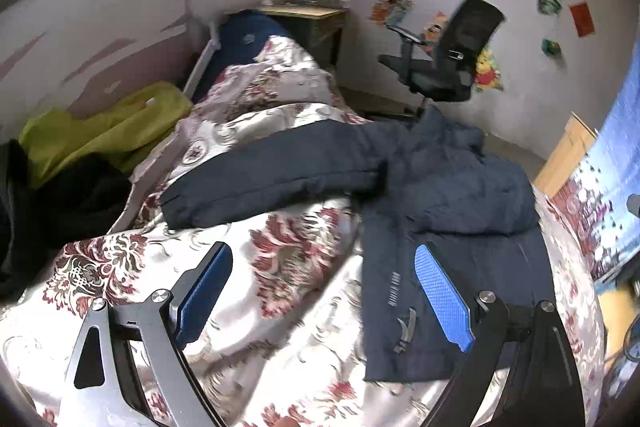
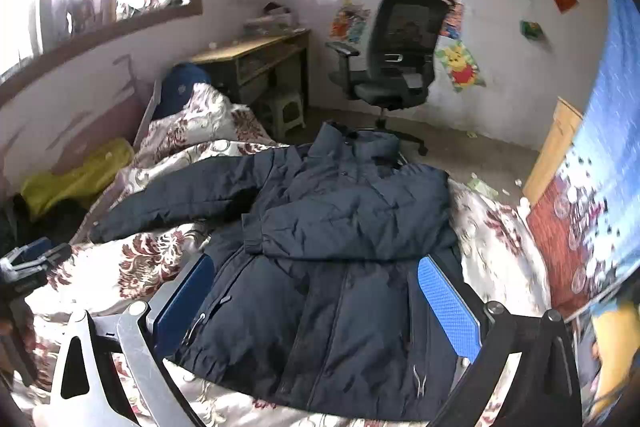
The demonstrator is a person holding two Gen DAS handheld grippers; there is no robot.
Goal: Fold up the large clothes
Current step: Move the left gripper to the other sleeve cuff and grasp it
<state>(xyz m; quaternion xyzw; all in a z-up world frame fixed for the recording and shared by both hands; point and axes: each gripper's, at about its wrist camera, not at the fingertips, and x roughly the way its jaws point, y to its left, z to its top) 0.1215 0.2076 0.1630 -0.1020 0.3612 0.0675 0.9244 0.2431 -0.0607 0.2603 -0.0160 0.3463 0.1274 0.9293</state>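
Left wrist view: the left tool (image 1: 323, 291) hangs wide open and empty above the floral satin bedspread (image 1: 280, 267), beside the dark navy padded jacket (image 1: 452, 195); its outstretched sleeve (image 1: 276, 173) looks next, best pinched near the cuff.

Right wrist view: the right tool (image 2: 316, 299), equally spread, grips nothing over the jacket's hem (image 2: 340, 347); one sleeve (image 2: 344, 227) is folded across the chest.

Dark navy jacket (image 2: 340, 227) with pale lettering down its front, on a cream quilt (image 1: 280, 267) patterned with maroon flowers and scrolls. Lime-green cloth (image 1: 108, 131) and black clothing (image 1: 48, 203) to the left, blue pillow (image 2: 180, 87) behind; black mesh chair (image 2: 396, 55), tan desk (image 2: 256, 55), white wall (image 2: 520, 87) dotted with red, yellow and green pictures. Bright blue dimpled pads (image 1: 440, 295) on black and silver fingers.
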